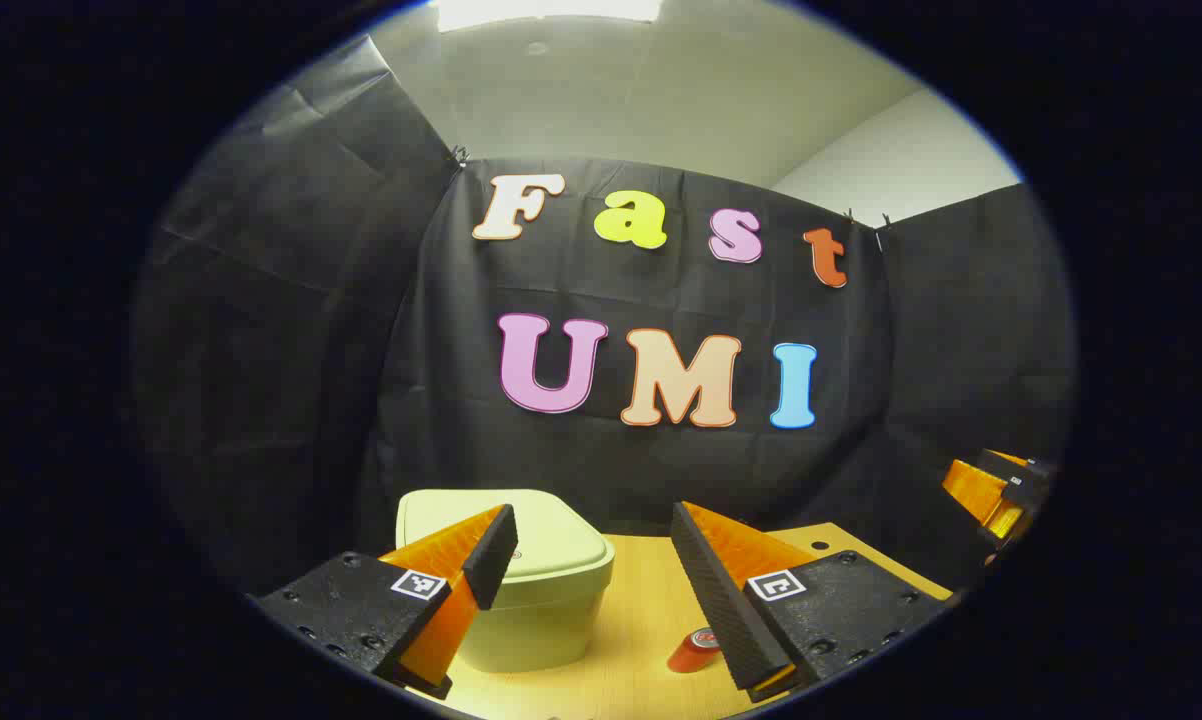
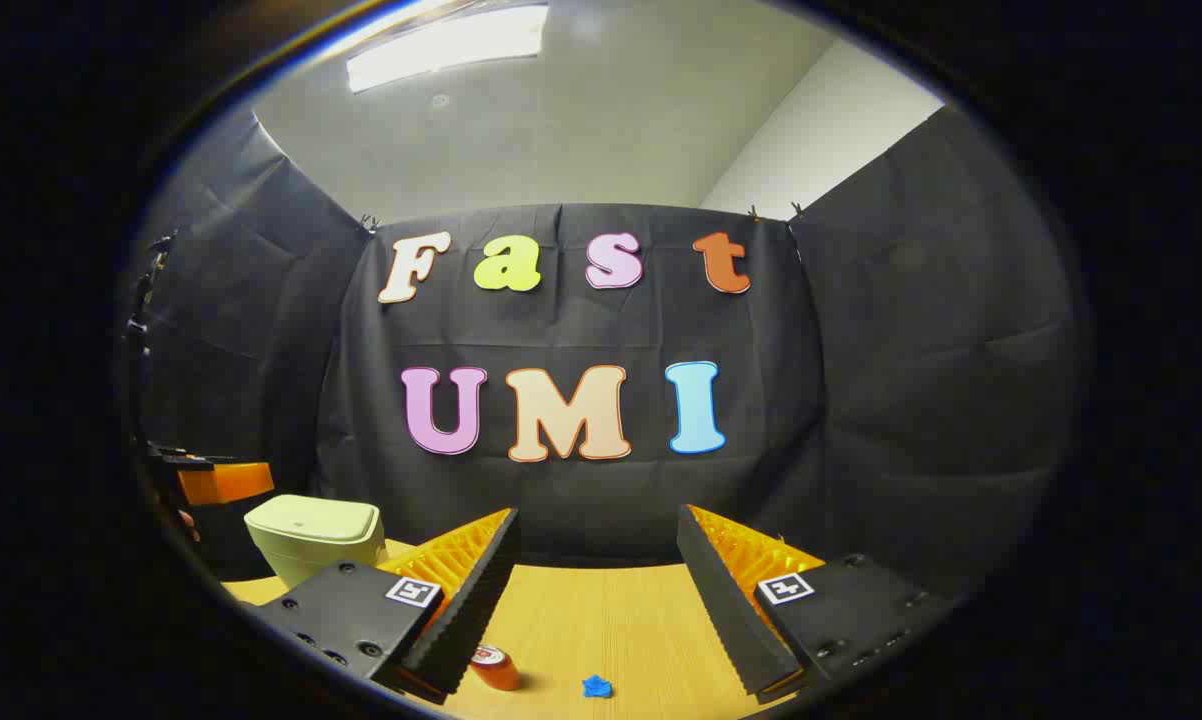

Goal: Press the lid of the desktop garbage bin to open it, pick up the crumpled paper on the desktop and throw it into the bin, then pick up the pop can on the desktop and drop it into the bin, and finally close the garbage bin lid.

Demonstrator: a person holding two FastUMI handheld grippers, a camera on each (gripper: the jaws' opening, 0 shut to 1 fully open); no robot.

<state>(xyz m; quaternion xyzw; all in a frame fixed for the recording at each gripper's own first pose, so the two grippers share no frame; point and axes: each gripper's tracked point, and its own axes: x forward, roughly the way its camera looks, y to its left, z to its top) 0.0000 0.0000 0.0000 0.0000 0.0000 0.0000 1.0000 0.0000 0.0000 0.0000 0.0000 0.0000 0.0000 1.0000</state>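
Both grippers are up off the table here, and nothing is held. In the left gripper view, the left gripper (image 1: 593, 520) sits at the bottom of the frame with its fingers spread wide apart and only air between them. Lower left in that frame, the bin (image 1: 521, 590) stands on the table (image 1: 641, 600), pale green, lid down and flat. The left-hand finger (image 1: 486, 555) overlaps the bin's front in the picture, though whether it touches the lid I cannot tell. Just to the right of the bin, low in the frame, the can (image 1: 694, 650) lies on its side on the wood, partly tucked behind the right-hand finger. Far out at the right edge of this view, the right gripper (image 1: 996, 490) peeks in, held above the table's level.

Over to the right gripper view: the right gripper (image 2: 596, 525) is at bottom centre, fingers likewise parted wide and empty. The bin (image 2: 311, 540) is at lower left of this frame, lid closed, well apart from these fingers. The can (image 2: 493, 668) lies at the bottom of the frame, just beside the left-hand finger's tip. A little to its right, at bottom centre, sits a small blue scrap, the paper (image 2: 596, 686), on bare table (image 2: 611, 610). At the left edge, beside the bin, part of the left gripper (image 2: 216, 480) shows.
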